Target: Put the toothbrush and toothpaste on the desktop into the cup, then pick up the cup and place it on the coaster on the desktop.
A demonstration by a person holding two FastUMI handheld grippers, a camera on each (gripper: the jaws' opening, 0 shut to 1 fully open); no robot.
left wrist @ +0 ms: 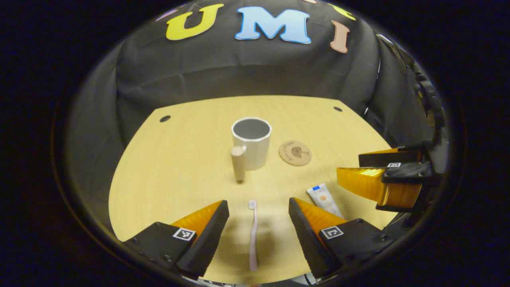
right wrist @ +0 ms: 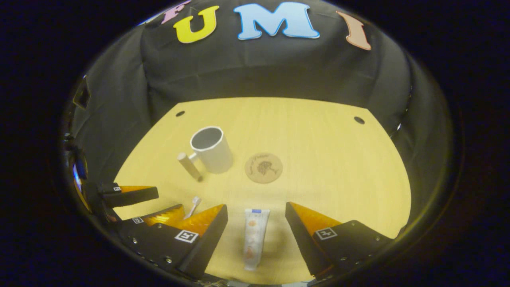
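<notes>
Both lie flat: toothbrush (left wrist: pixel 253 235) head, toothpaste (right wrist: pixel 254 238) cap toward cup (left wrist: pixel 252 147).

Left gripper (left wrist: pixel 259 217) hovered over the desktop (left wrist: pixel 167 187) with jaws wide apart, nothing between them pressed. The toothbrush (left wrist: pixel 253 235) lay flat on the wood between the two fingers, bristle end pointing away toward the cup, touching neither finger. The white cup (left wrist: pixel 252 147) stood upright farther back, mouth open, its wooden handle (left wrist: pixel 238 163) facing the camera. The round coaster (left wrist: pixel 295 153) lay just right of the cup, apart from it. The toothpaste (left wrist: pixel 323 199) tube lay flat near the right finger. The right gripper (left wrist: pixel 358 169) showed at the right edge, jaws apart, above the desktop near the toothpaste.
</notes>
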